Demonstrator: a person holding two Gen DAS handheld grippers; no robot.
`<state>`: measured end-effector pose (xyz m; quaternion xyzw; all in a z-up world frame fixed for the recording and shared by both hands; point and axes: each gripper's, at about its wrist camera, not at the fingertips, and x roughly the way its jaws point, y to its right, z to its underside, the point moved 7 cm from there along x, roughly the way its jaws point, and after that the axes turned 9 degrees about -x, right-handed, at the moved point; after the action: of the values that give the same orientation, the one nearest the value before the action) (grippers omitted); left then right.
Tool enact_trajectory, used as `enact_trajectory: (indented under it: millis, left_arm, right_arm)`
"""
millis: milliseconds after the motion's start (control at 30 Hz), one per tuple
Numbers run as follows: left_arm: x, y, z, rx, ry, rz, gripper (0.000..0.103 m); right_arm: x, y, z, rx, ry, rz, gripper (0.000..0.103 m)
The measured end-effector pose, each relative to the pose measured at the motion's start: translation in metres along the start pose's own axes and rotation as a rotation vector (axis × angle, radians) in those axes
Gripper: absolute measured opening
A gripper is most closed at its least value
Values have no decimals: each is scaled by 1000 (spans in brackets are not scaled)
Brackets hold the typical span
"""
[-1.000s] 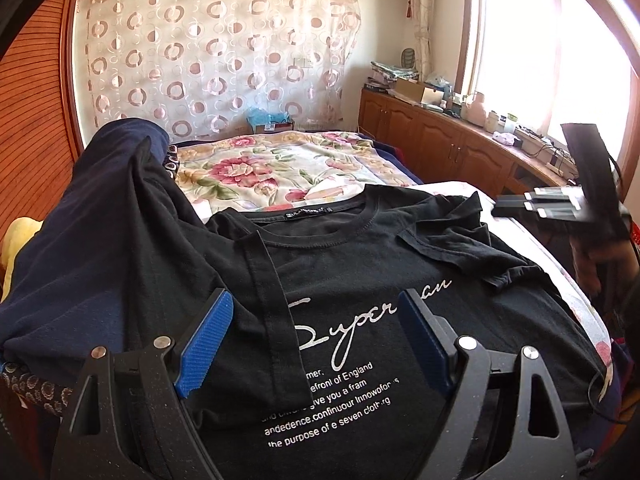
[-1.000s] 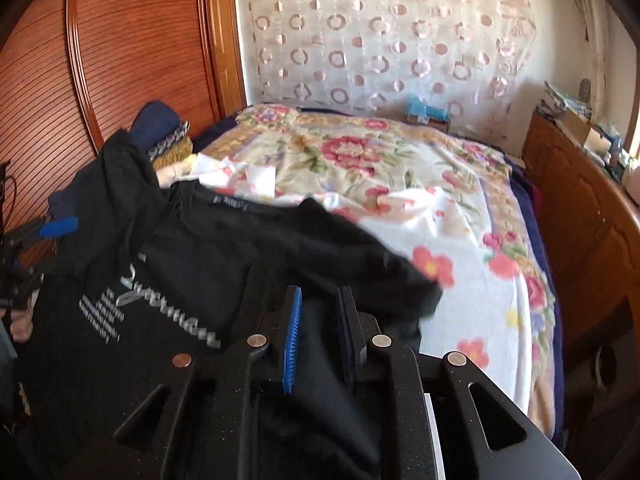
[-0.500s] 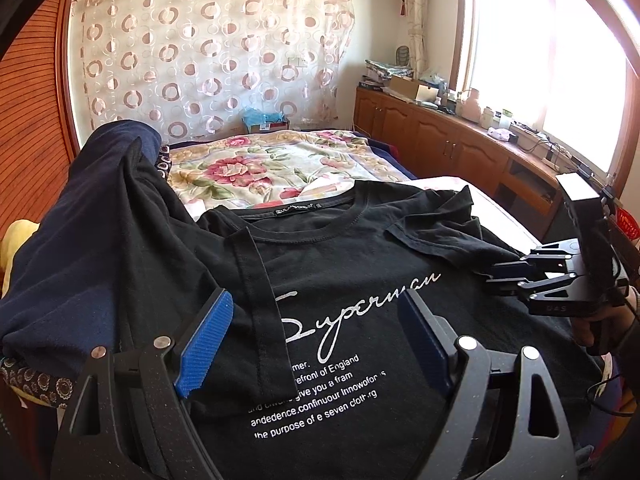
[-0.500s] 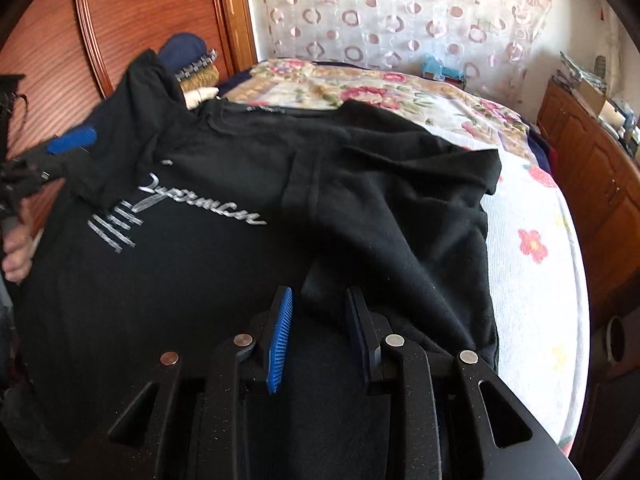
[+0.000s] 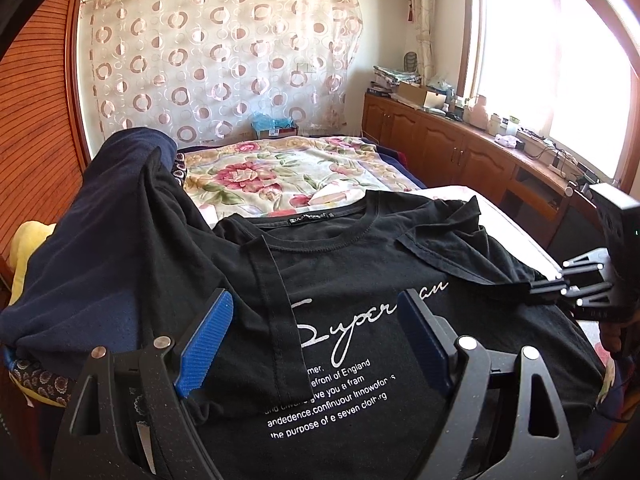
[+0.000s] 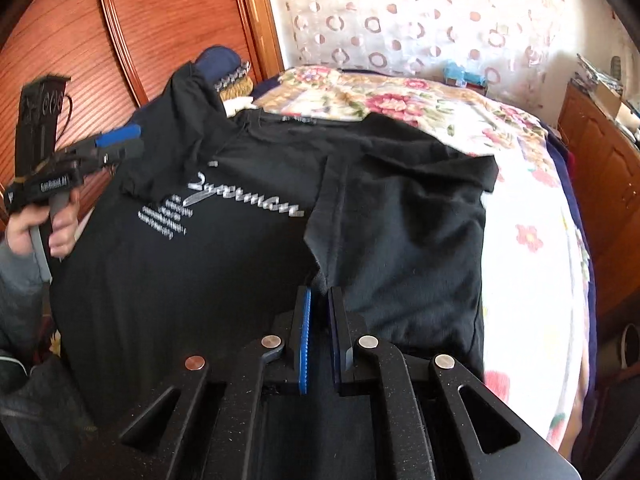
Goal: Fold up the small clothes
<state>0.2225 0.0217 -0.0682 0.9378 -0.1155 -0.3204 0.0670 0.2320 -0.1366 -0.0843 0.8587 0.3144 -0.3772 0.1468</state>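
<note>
Right gripper (image 6: 319, 296): bottom centre of the right wrist view, jaws just closed onto a fold of the black T-shirt (image 6: 240, 264).
Left gripper (image 5: 316, 312): lower frame, jaws wide apart over the shirt's white lettering, nothing between them.
T-shirt: spread across the floral bedspread (image 5: 280, 176); near hem cut off.
Navy garment (image 5: 100, 216): left, partly hidden beneath the shirt's sleeve.

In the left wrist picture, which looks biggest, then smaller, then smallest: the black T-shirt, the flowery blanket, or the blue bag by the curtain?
1. Black T-shirt, though it lies nearest the camera.
2. Flowery blanket.
3. Blue bag, farthest away, so it may look smaller than it really is.
</note>
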Motion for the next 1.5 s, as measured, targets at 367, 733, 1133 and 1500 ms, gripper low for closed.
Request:
enact_trajectory:
  millis: [367,733,1133,1500]
  left_arm:
    - [3,-16,-11,-7,8,-51,85]
    - [5,-44,-36,1,30,-120,85]
    - [5,-68,-45,-35,35,-150,85]
    - [7,-78,-44,-46,37,-165,85]
  right_arm:
    - [-9,16,-4,36,5,123,14]
    - [-17,51,-24,59,63,193,27]
    - [51,126,-40,229,-2,162,27]
    - [62,144,-98,169,102,121,6]
